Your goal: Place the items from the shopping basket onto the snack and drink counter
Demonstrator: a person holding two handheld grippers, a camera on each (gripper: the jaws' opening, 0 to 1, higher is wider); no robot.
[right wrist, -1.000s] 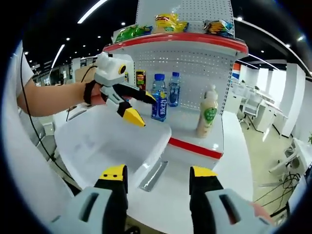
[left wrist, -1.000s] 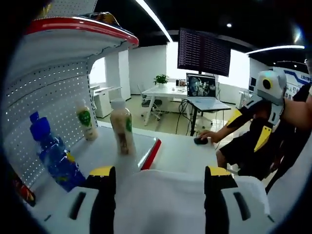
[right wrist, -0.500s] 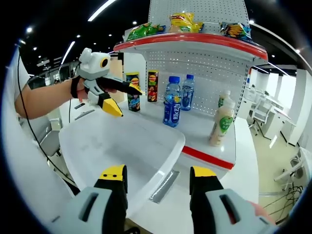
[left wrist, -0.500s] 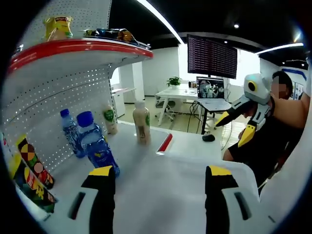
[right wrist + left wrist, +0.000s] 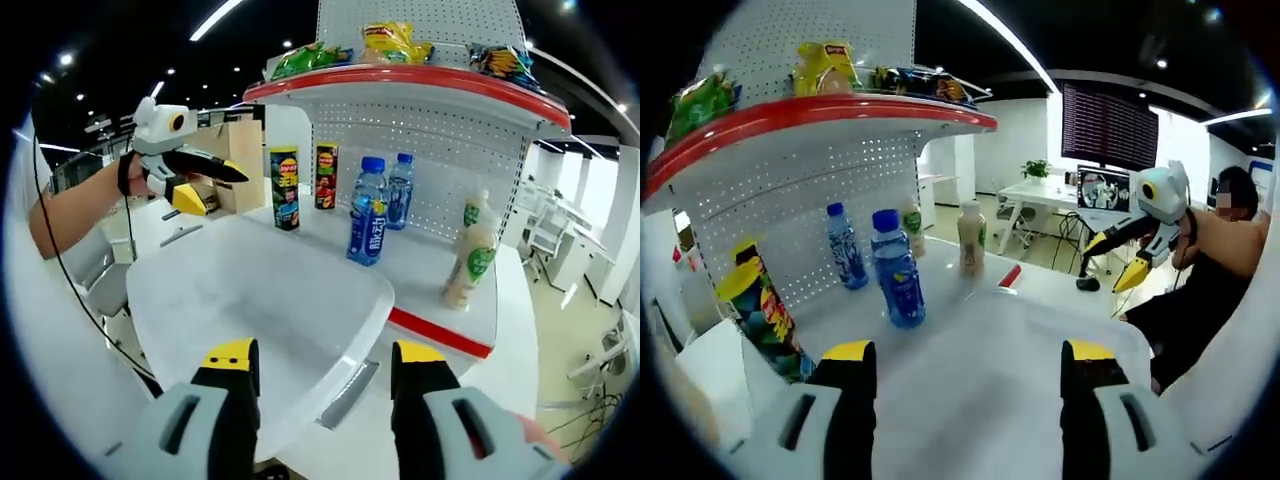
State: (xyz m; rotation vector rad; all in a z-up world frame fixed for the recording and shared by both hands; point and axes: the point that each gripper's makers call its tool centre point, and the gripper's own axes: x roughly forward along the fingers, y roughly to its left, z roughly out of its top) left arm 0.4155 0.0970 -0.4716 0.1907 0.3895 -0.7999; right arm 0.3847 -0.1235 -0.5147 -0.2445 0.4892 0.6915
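From the left gripper view I see my left tongs (image 5: 963, 362) spread wide with nothing between the yellow tips, hovering above the white shopping basket (image 5: 970, 400), which looks bare inside. In the right gripper view my right tongs (image 5: 324, 362) are just as wide apart and hold nothing, poised over the basket's near rim (image 5: 345, 345). That same view shows the left tongs (image 5: 200, 185) out at the far side of the basket, raised above it, jaws parted and pointing toward the counter (image 5: 430, 280), with the person's bare forearm (image 5: 75, 210) stretching back from them. In the left gripper view the right tongs (image 5: 1118, 258) hang in the air beyond the basket, tips angled downward and parted, the person's arm behind them. Everything else I place from the basket: the counter lies just past it, carrying two blue water bottles (image 5: 370, 212), one nearer the basket than the other, two pale drink bottles with green labels (image 5: 472, 262) toward the counter's red-edged end, and two tall snack cans (image 5: 286, 188) at the other end. Bagged snacks (image 5: 395, 42) sit on the red-trimmed shelf above the counter.
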